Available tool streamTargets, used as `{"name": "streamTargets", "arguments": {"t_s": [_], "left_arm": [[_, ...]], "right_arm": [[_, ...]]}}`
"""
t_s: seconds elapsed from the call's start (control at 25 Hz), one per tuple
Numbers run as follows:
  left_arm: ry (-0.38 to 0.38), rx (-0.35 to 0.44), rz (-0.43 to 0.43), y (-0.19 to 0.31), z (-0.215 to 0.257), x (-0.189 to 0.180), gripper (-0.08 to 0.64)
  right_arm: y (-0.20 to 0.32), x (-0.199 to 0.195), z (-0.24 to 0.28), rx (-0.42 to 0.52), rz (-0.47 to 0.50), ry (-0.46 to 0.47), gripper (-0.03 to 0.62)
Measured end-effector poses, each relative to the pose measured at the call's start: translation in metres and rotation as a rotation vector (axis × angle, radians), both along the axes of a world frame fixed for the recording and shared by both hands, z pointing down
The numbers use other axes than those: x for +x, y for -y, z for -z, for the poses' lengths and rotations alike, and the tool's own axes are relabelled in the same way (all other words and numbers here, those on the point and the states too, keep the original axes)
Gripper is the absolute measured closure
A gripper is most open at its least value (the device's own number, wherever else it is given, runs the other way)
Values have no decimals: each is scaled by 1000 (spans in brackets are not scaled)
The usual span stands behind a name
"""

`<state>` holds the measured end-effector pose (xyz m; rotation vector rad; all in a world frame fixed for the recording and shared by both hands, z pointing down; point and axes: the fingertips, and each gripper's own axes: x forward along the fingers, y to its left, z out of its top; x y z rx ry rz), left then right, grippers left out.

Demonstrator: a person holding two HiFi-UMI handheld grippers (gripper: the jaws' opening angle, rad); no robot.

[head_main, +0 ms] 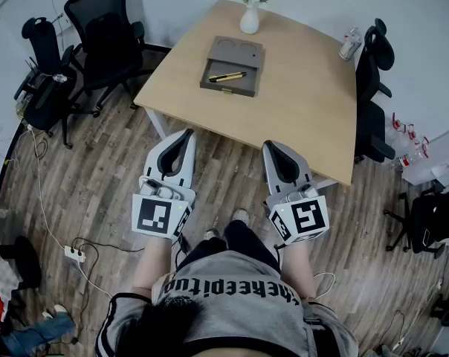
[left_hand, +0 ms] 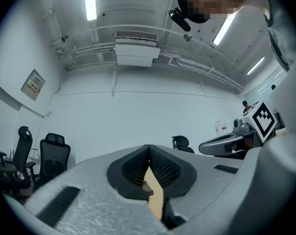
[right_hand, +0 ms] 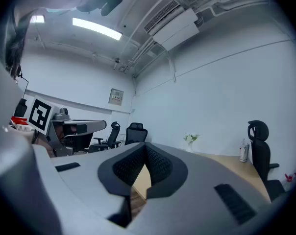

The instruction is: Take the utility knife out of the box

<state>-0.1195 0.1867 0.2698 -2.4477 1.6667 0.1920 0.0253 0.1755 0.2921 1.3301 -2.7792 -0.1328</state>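
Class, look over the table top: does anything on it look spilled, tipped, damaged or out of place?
Nothing stands out. The grey box lies open and flat, the yellow utility knife rests inside it, and the white vase stands upright. No spill shows on the table.

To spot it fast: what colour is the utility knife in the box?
The utility knife is yellow with dark ends; best in head view.

Looking along the left gripper point(left_hand: 149, 150), pressing its jaws together on nothing. Showing a sliver of table point(left_hand: 158, 199) below the tips. Facing a wall point(left_hand: 138, 116). Catching a chair point(left_hand: 180, 142) just right beyond the tips, two chairs point(left_hand: 52, 155) far left, the right gripper point(left_hand: 207, 146) off right, an air conditioner point(left_hand: 135, 53) high above.
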Motion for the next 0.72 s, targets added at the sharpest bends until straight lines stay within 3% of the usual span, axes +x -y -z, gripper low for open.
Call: {"name": "streamTargets", "arguments": {"t_s": [0.72], "left_arm": [[35, -22, -46, 40, -4, 38, 543]], "right_arm": [[36, 19, -3, -6, 39, 48, 586]]}}
